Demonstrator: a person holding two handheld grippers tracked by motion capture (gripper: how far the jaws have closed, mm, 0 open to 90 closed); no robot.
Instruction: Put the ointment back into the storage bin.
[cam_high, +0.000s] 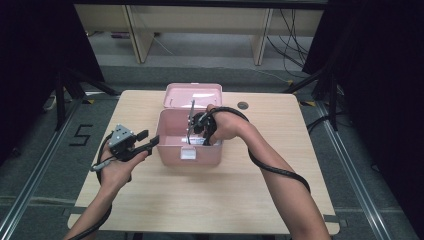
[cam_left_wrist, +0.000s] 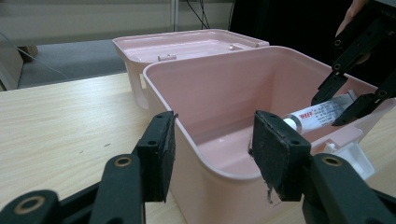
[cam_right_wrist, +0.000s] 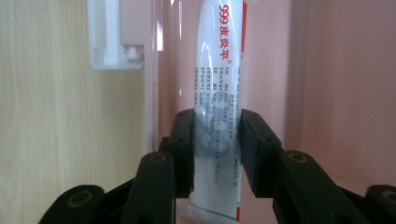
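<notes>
A pink plastic box (cam_high: 190, 157) stands mid-table with its lid (cam_high: 192, 95) swung back flat behind it. My left gripper (cam_high: 150, 138) straddles the box's front-left corner (cam_left_wrist: 210, 88), and its pads (cam_left_wrist: 161, 154) rest against the walls there. My right gripper (cam_high: 196, 132) points down into the box and is shut on a white ointment tube (cam_right_wrist: 219, 70) with red print. In the left gripper view the tube (cam_left_wrist: 317, 114) hangs over the inside of the box, its cap end toward the middle, pinched by the right gripper (cam_left_wrist: 345, 100).
The wooden table (cam_high: 200, 200) has bare room in front of and beside the box. A white latch (cam_right_wrist: 112, 42) sits on the box's front wall. A small round dark cap (cam_high: 243, 105) lies near the table's back edge. Black stands and curtains flank the table.
</notes>
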